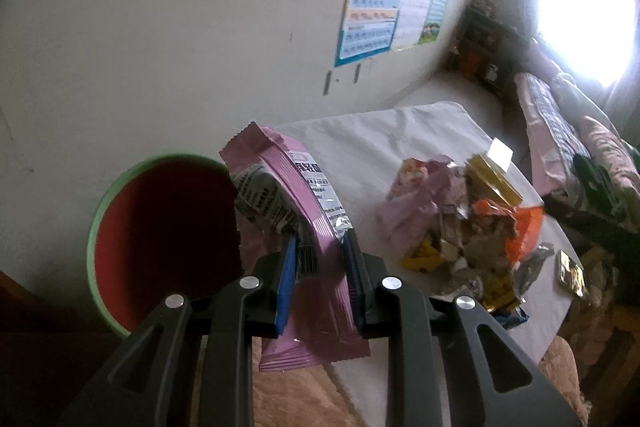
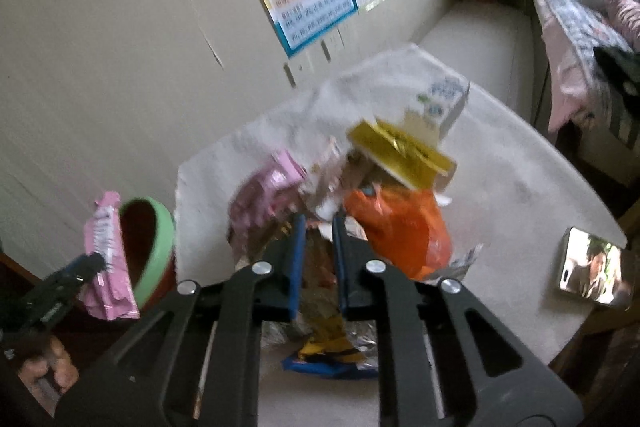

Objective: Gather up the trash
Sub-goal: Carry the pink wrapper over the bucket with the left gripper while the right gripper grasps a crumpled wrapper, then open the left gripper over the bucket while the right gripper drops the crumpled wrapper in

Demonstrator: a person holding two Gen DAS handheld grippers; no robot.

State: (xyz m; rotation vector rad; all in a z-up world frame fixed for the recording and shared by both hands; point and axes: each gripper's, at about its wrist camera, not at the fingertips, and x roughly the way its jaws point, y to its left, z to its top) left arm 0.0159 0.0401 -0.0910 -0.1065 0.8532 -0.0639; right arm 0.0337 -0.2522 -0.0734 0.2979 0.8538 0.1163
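We have the left gripper (image 1: 316, 247) clamped on a pink wrapper (image 1: 296, 227), and the bin (image 1: 120, 187) with the green rim sits just to its left and below. To do this step well, we should carry the wrapper fully over the bin's mouth before letting go, because a light foil packet can flutter and miss. Best to lower it a little and open the jaws only once its bottom end hangs inside the rim.

The wrapper is long and flat. Its long axis runs along the gripper's own line: one end, with a zigzag edge, sticks out ahead of the fingertips and leans left toward the bin, and the other end hangs back under the fingers. We grip it near its middle, across its width.

Our right gripper (image 2: 319, 227) has its jaws drawn narrow, pushed into the pile of wrappers (image 2: 320, 187) on the table (image 2: 520, 167) right in front of it. The view is blurred, so we judge it is pinching a brownish-yellow wrapper, but we cannot tell for sure. An orange bag (image 2: 400, 227) lies just right of its fingers, and a phone (image 2: 592, 267) well off to the right.
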